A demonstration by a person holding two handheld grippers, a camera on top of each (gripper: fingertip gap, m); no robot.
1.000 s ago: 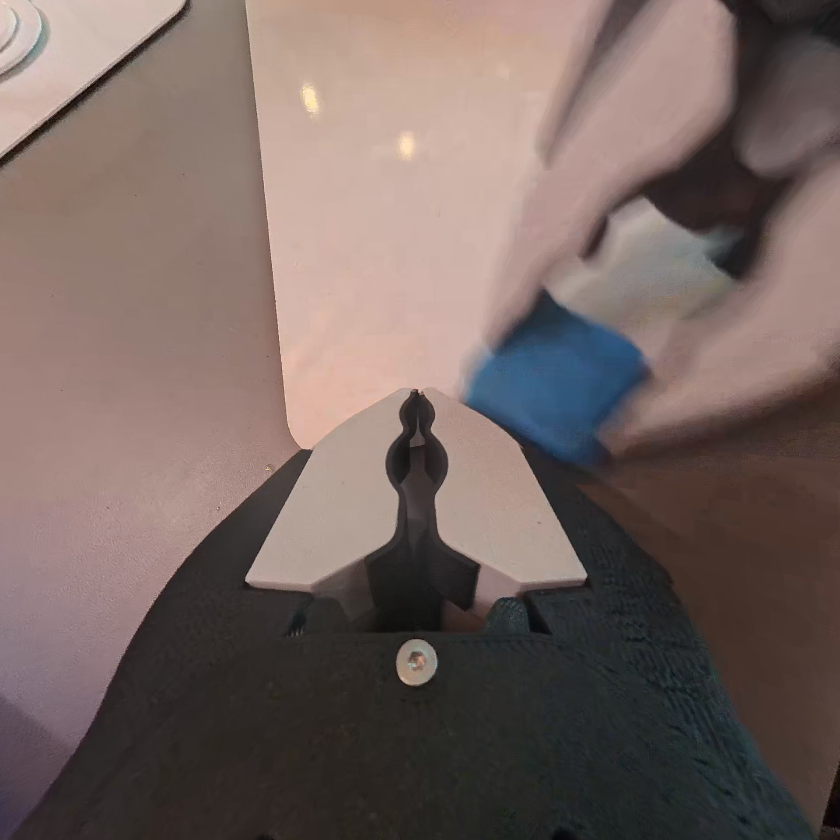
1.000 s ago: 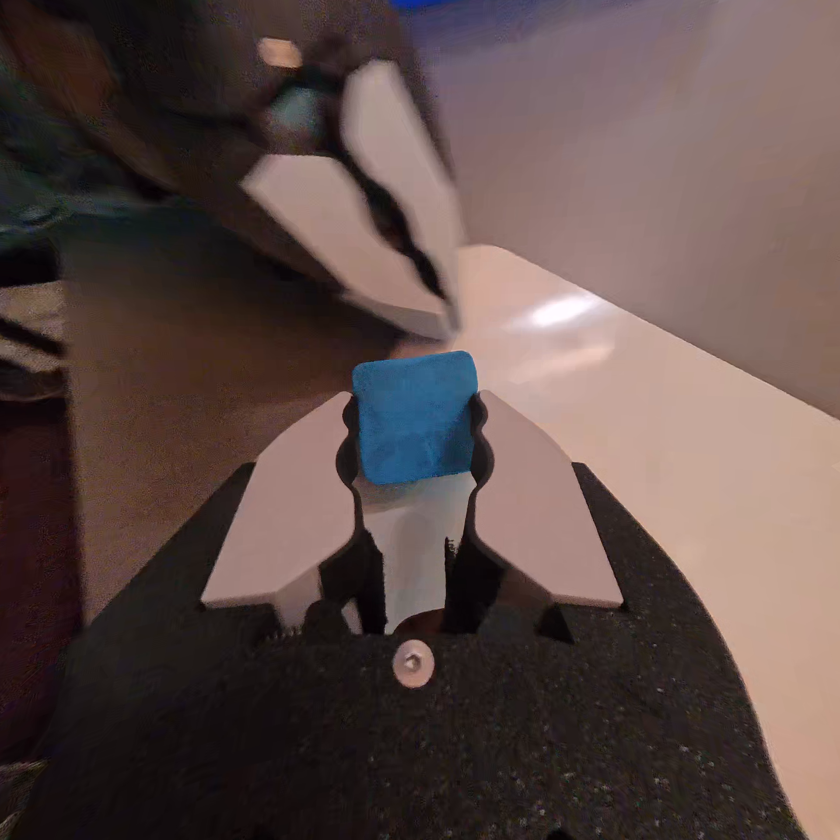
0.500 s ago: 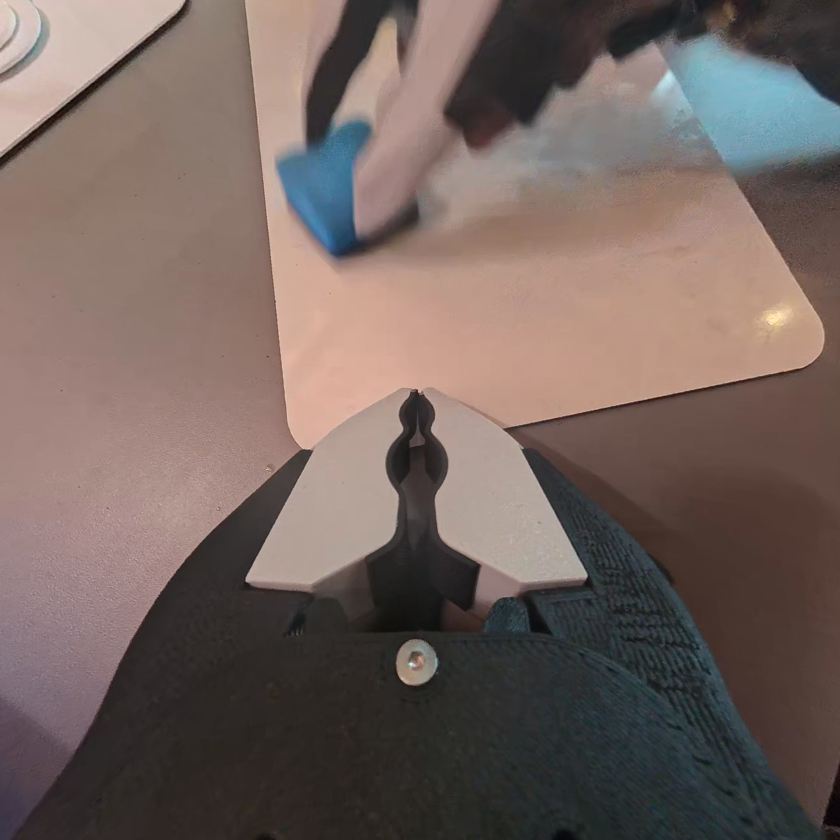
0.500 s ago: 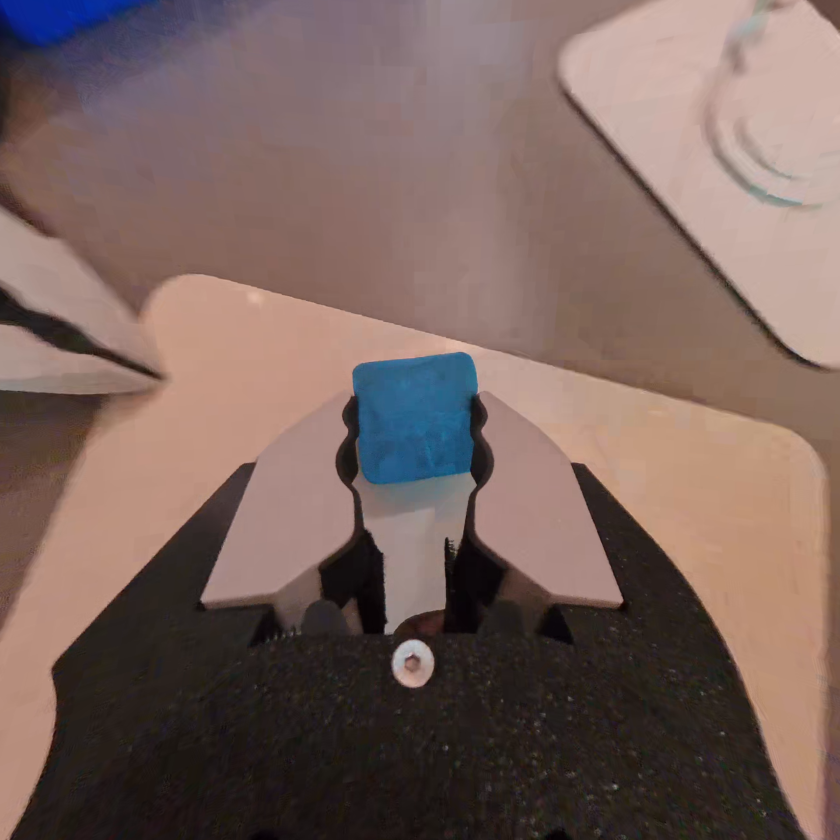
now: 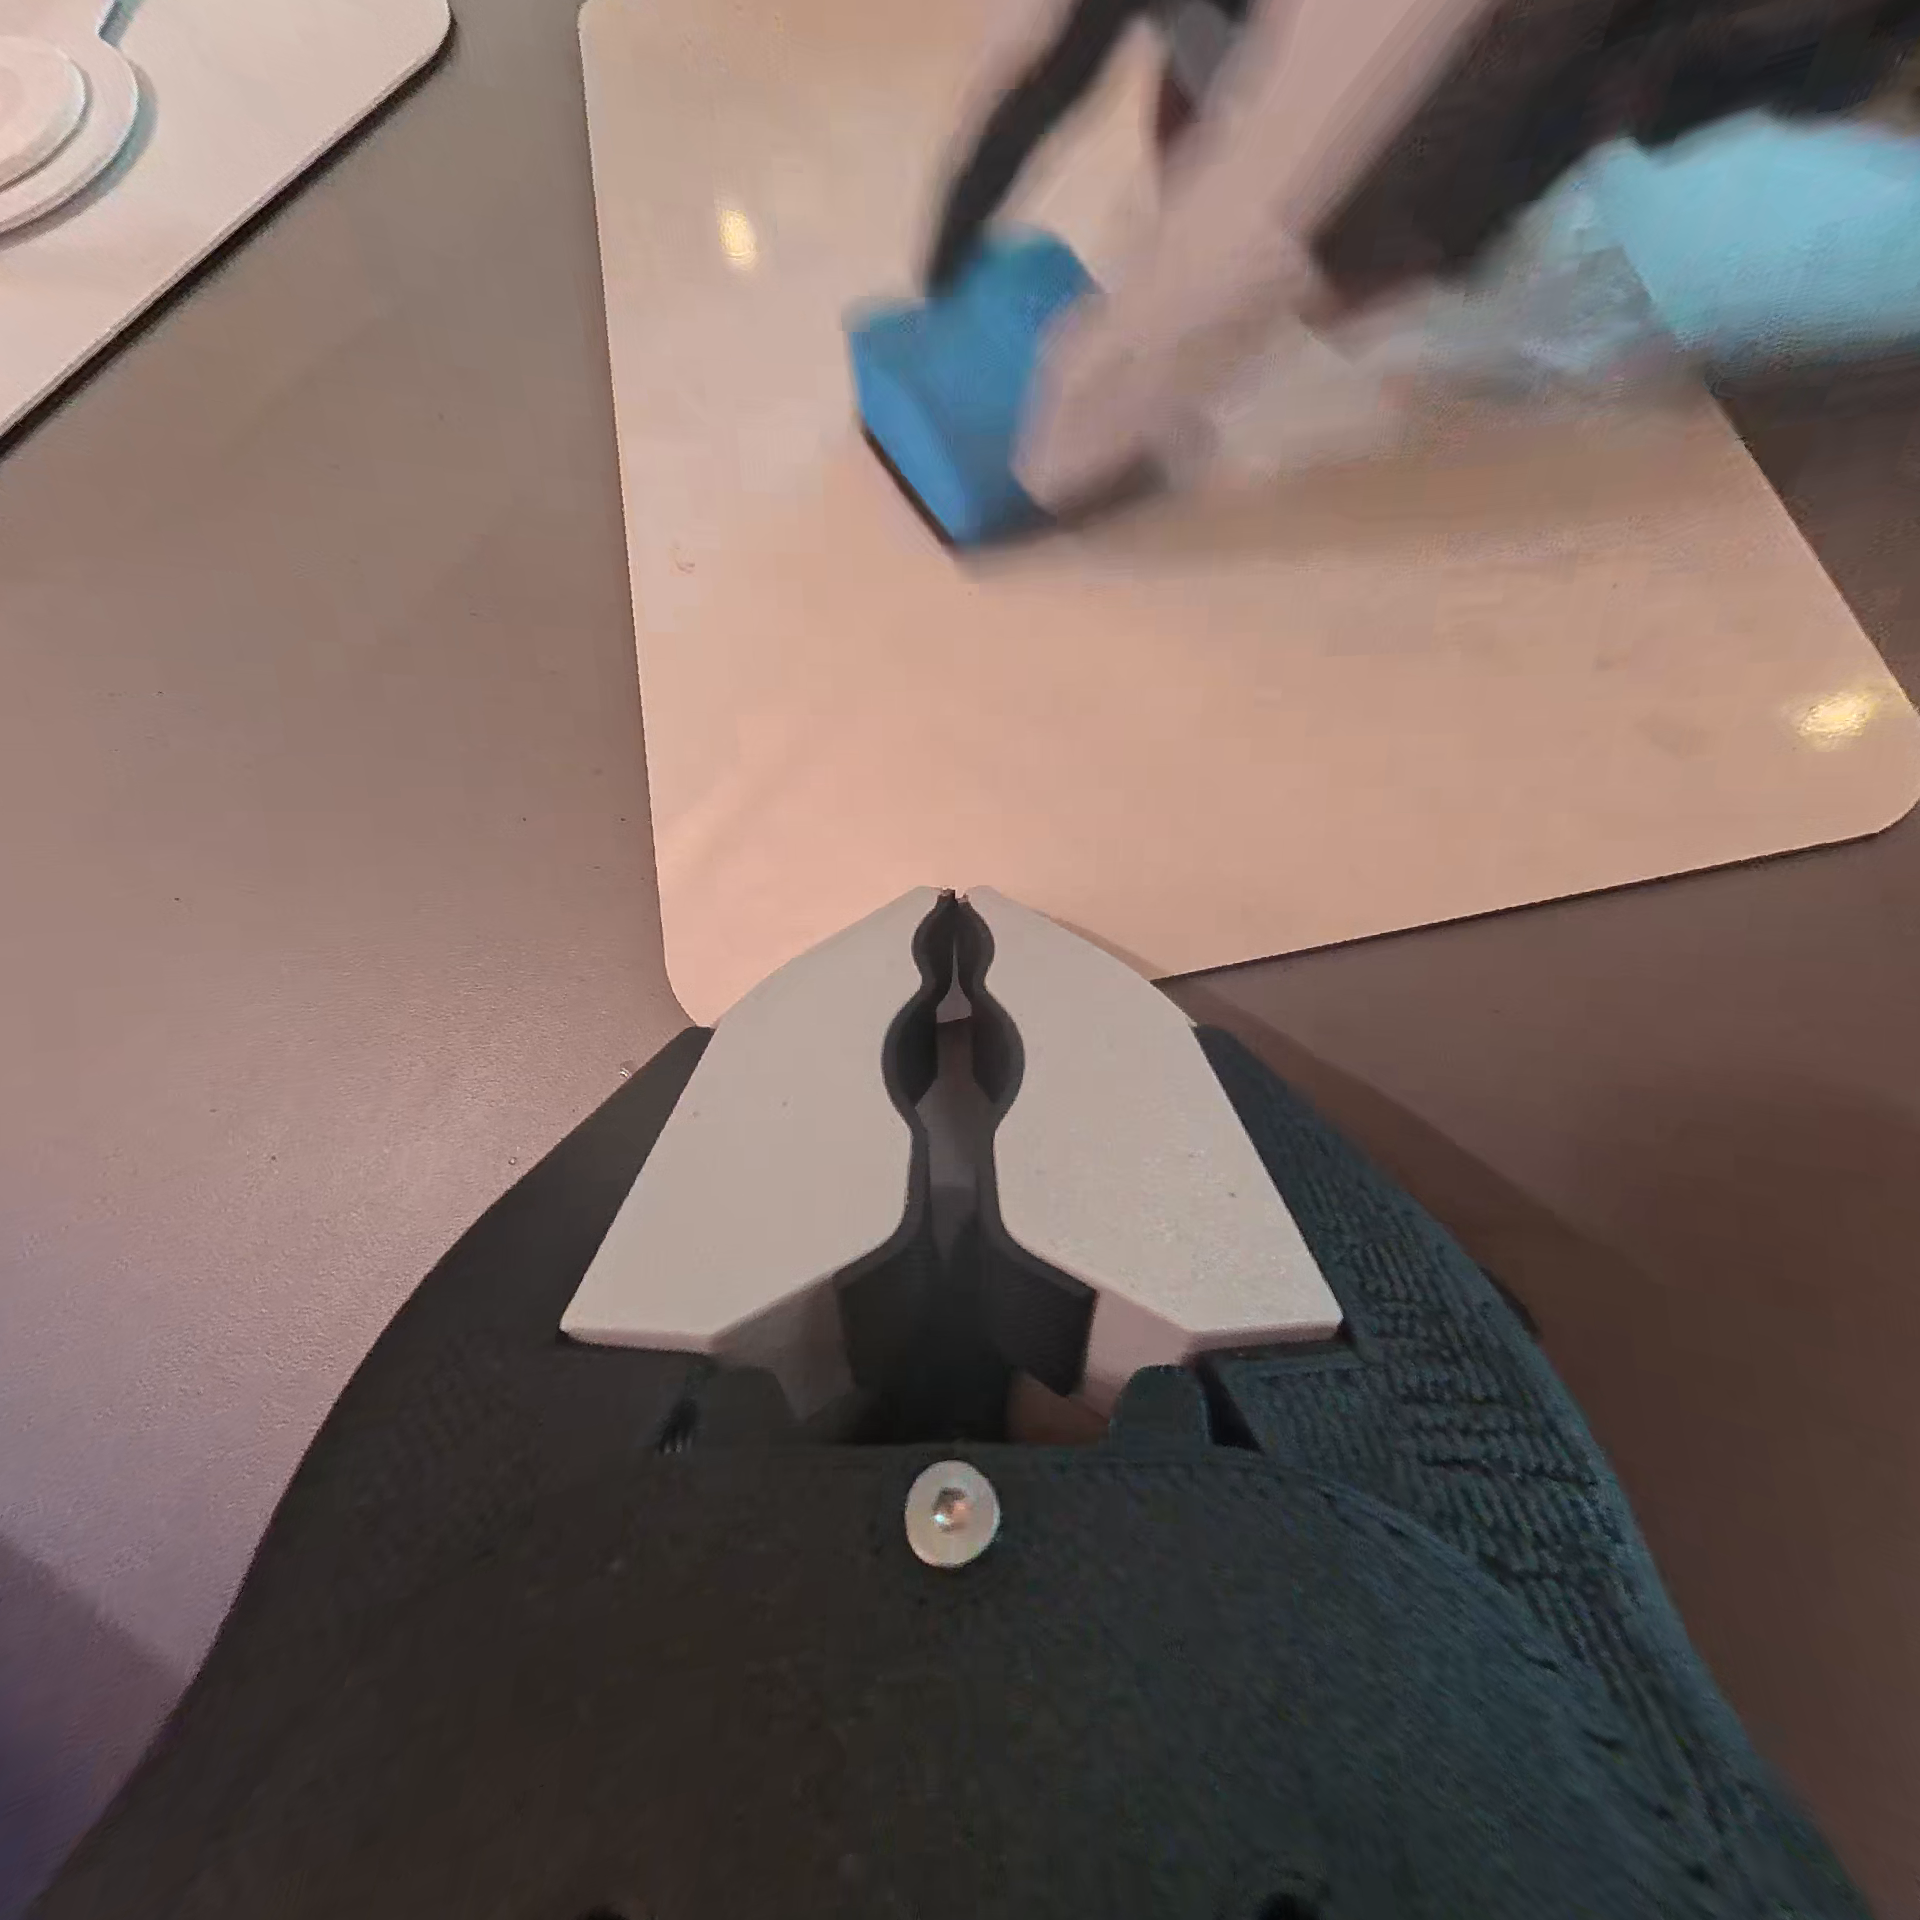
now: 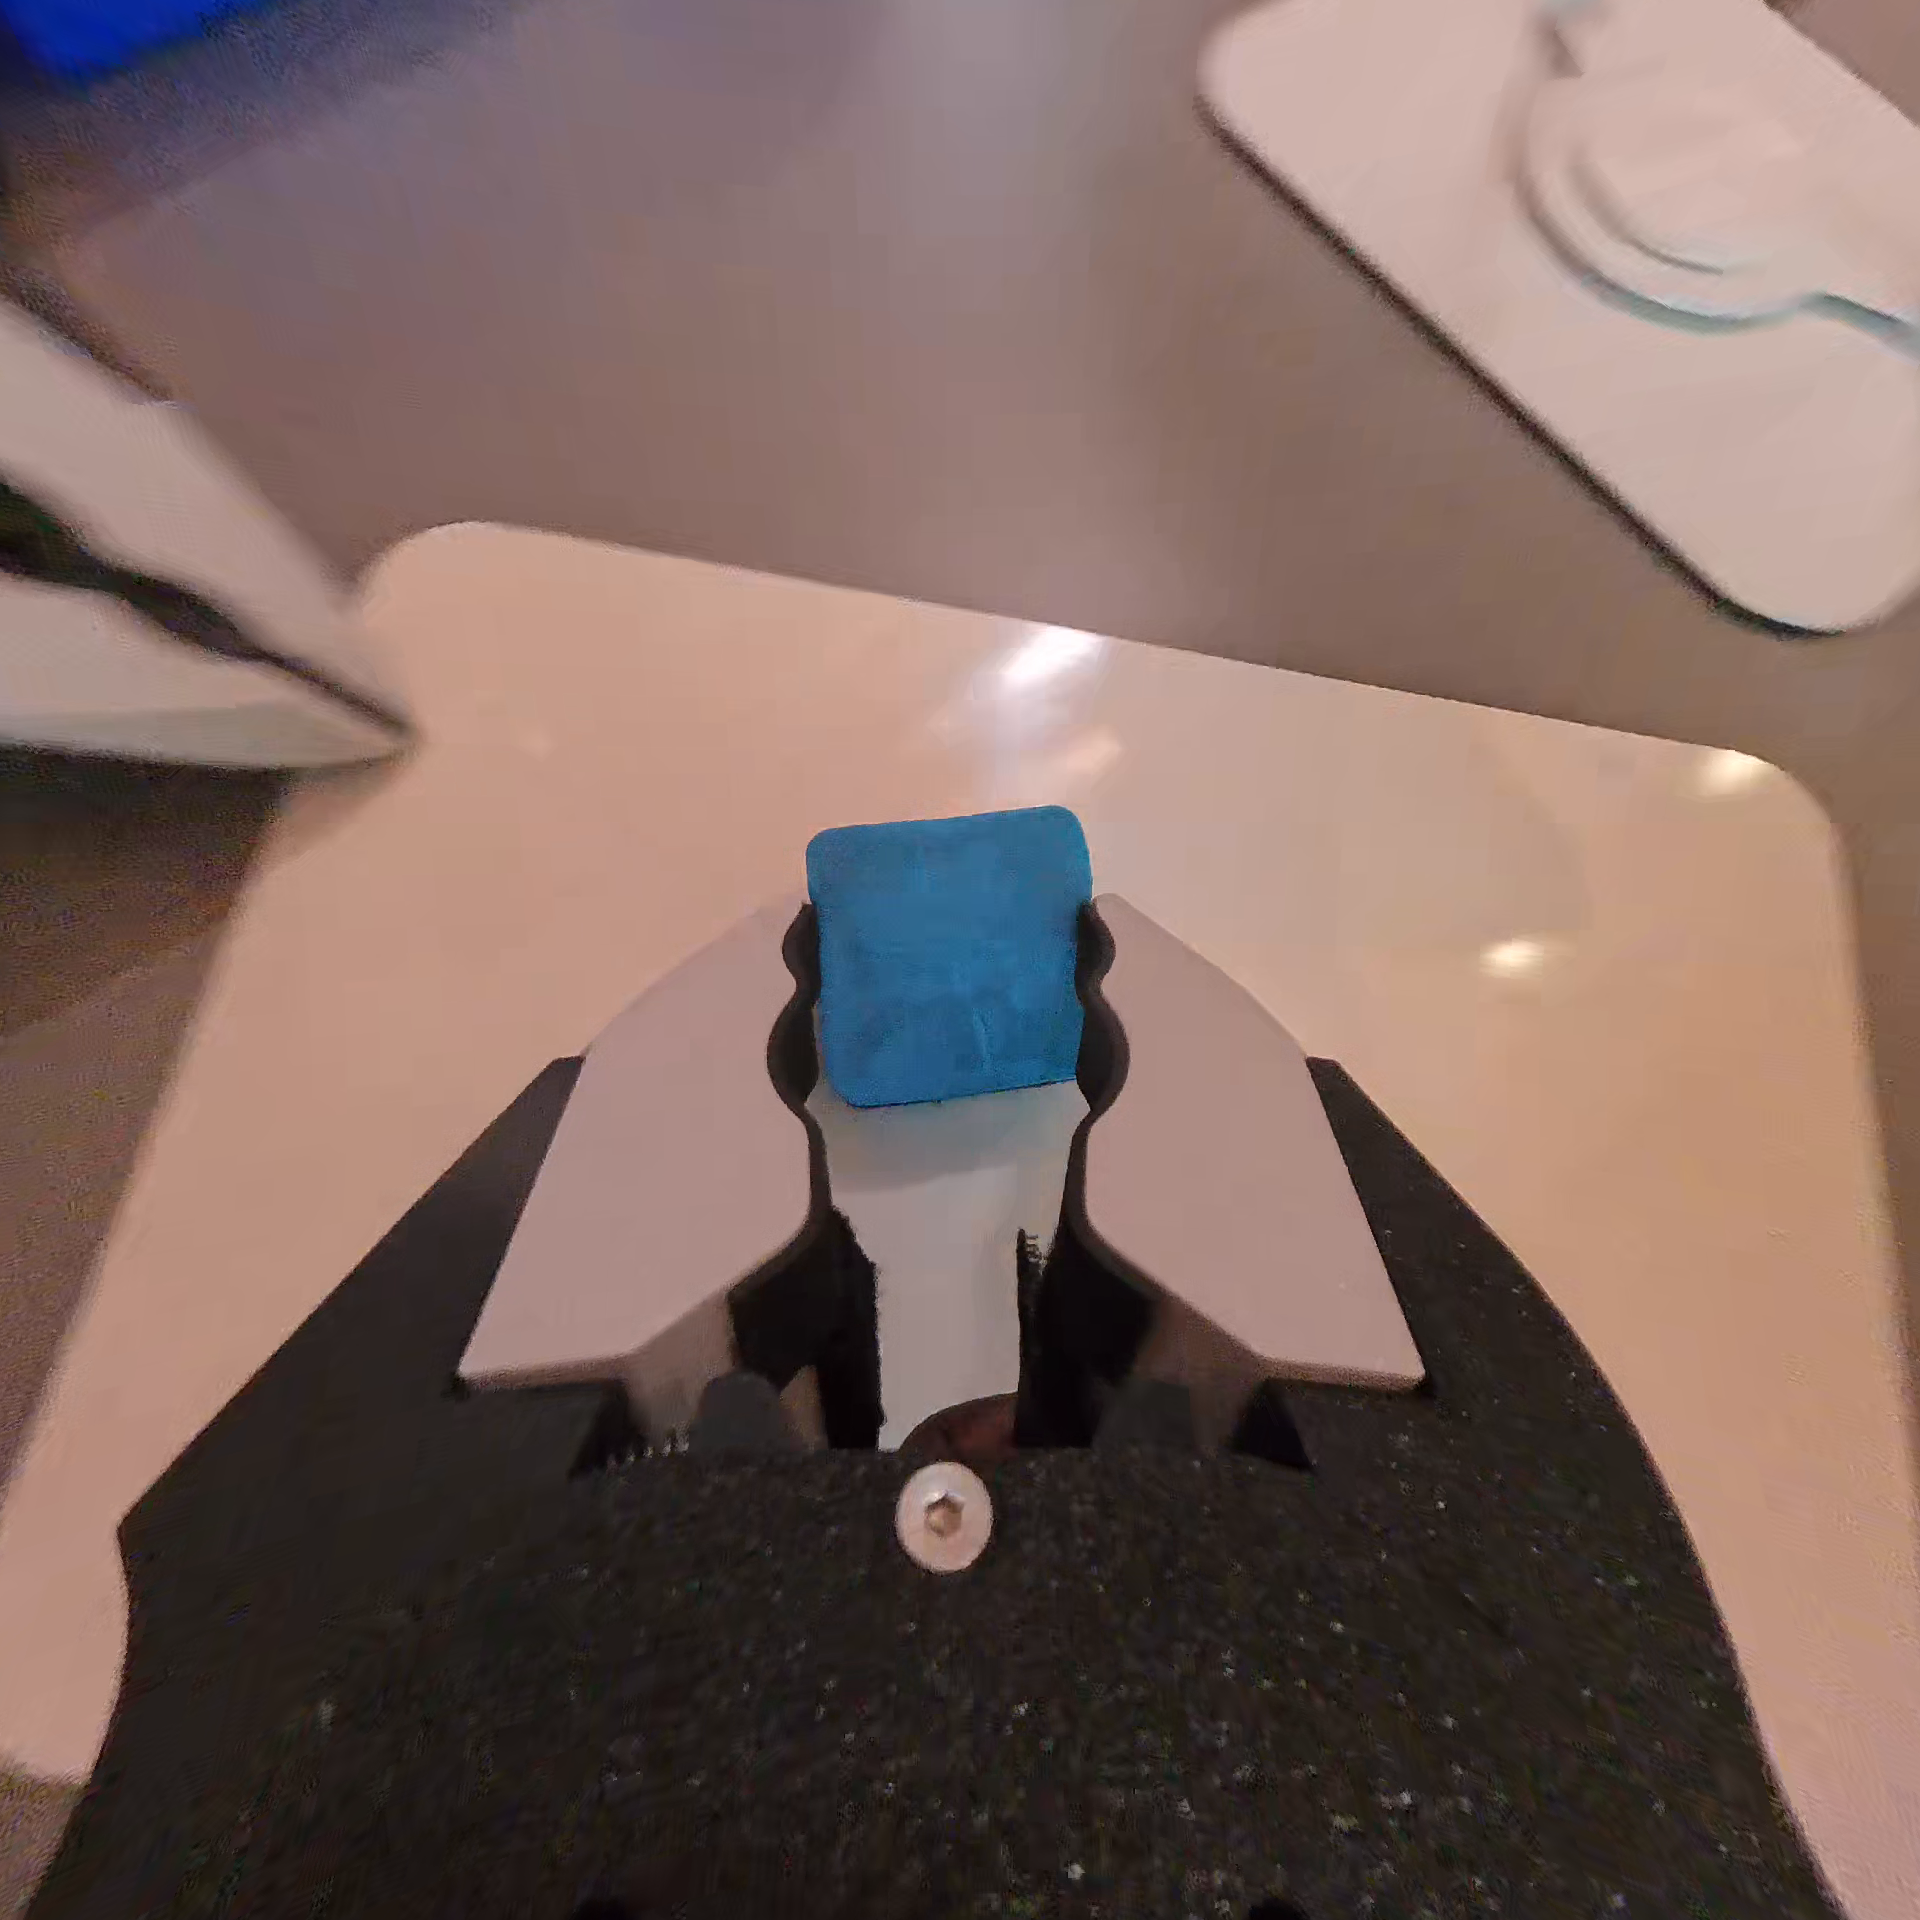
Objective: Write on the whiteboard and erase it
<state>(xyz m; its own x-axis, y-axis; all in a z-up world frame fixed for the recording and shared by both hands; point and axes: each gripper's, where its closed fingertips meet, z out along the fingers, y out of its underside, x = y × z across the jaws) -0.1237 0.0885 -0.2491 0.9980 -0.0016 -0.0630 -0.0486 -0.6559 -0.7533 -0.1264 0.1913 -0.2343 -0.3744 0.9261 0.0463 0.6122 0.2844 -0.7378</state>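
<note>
A small white whiteboard lies flat on the brown table; it also shows in the right wrist view. My right gripper is shut on a blue eraser, both pads pressed on its sides, and holds it down on the board. The left wrist view shows the eraser blurred on the board's far middle. My left gripper is shut with nothing between its fingertips, at the board's near left corner. It shows blurred in the right wrist view.
A second white board with a round clear thing on it lies at the far left of the table; it shows at the upper right of the right wrist view. A blue shape sits at that view's top left edge. The blue shape lies some 20 cm from my left tips, 30 cm from my right tips.
My right gripper has swept the eraser across the board, from the near right to the far left, then back toward the middle. The left gripper has stayed put and shut.
</note>
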